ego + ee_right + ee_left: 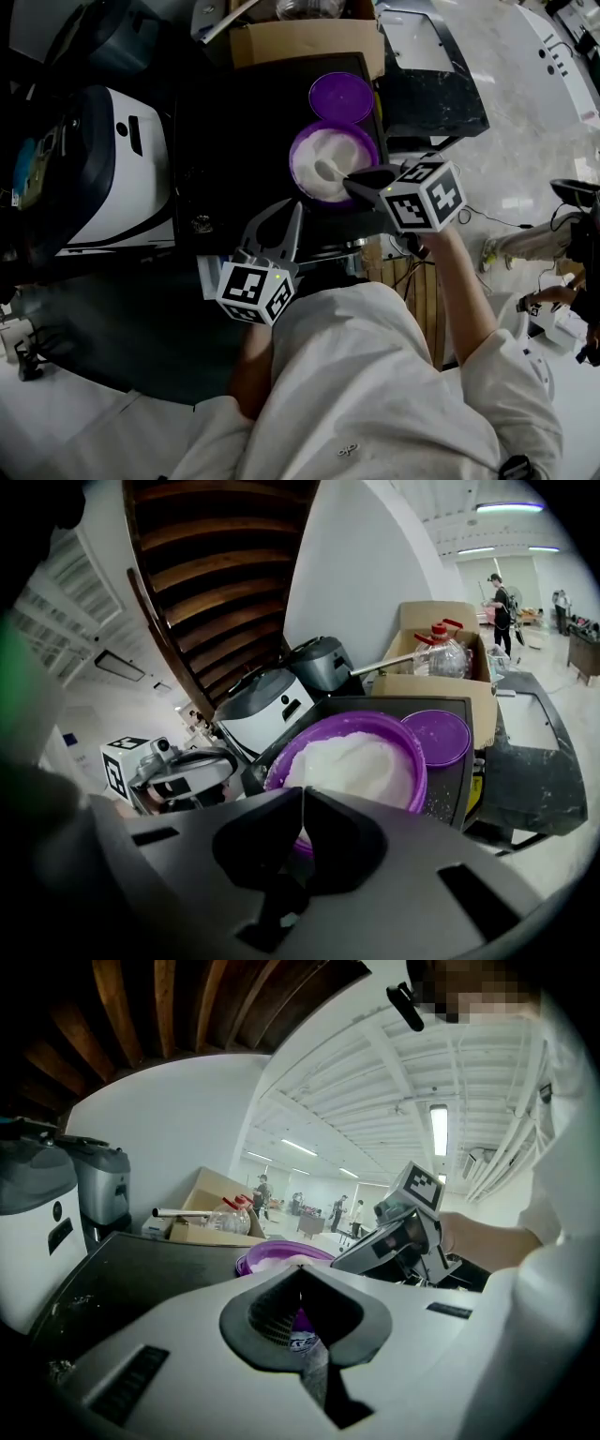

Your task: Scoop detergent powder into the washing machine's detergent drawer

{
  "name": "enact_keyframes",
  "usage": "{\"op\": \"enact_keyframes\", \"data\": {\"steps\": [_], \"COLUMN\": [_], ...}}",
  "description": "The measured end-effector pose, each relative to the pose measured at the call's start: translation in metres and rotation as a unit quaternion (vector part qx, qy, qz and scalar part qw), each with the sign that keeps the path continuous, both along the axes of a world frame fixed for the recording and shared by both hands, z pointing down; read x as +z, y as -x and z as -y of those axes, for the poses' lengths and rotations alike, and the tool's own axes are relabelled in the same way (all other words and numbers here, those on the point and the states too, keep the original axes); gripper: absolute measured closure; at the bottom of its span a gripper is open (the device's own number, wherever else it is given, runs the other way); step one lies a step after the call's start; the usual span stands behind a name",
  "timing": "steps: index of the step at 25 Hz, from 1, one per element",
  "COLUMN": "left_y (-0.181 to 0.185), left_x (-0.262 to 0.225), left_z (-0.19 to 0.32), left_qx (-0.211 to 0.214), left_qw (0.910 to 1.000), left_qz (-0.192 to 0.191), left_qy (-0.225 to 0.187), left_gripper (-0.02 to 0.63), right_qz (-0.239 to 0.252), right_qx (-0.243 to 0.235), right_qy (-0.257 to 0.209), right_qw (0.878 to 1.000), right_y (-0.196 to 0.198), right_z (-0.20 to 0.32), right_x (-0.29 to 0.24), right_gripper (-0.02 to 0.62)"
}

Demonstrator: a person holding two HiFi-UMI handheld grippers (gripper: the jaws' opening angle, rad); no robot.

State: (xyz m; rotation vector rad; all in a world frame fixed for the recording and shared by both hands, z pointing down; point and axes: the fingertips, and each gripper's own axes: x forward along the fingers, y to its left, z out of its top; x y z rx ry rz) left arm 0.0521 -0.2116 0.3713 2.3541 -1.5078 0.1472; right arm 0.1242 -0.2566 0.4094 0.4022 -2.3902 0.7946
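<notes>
On my feed the black worktop (pixel 230 122) carries the purple tub (pixel 296 150), and I place everything else from that tub. A white appliance (pixel 117 178) stands well to the tub's left, beside the worktop's edge. A cardboard box (pixel 305 39) sits beyond the tub, at the worktop's far side. The tub's purple lid (pixel 341 97) lies flat just beyond it. The detergent powder (pixel 323 148) lies in the tub as a white heap.

My right tool (pixel 349 183) reaches over the tub's near right rim. Its jaws are pressed onto the thin handle of a white scoop (pixel 328 172), whose bowl lies in the powder. My left tool (pixel 296 208) hangs near the tub's near left side, jaws together with nothing between them.
</notes>
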Motion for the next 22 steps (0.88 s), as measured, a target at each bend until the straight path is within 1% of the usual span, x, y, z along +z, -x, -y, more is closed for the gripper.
{"op": "enact_keyframes", "data": {"steps": [5,10,14,22], "left_y": [0.001,-0.001,0.002,0.016], "left_x": [0.001,0.0,-0.001,-0.004], "left_z": [-0.005,-0.011,-0.017,-0.035], "left_qx": [0.003,0.018,0.034,0.063], "left_qw": [1.0,0.9998,0.9994,0.998], "left_qz": [0.001,0.003,0.005,0.004], "left_qy": [0.001,0.0,0.001,0.003], "left_gripper": [0.588,0.588,0.588,0.588], "right_qz": [0.038,0.059,0.083,0.111], "right_qx": [0.036,0.071,0.105,0.164], "right_qy": [0.025,0.035,0.045,0.061], "right_qw": [0.998,0.995,0.99,0.978], "right_y": [-0.003,-0.005,-0.003,-0.001], "right_z": [-0.001,-0.003,-0.005,-0.015], "right_x": [-0.001,0.0,-0.003,-0.006], "right_gripper": [0.581,0.581,0.581,0.581]}}
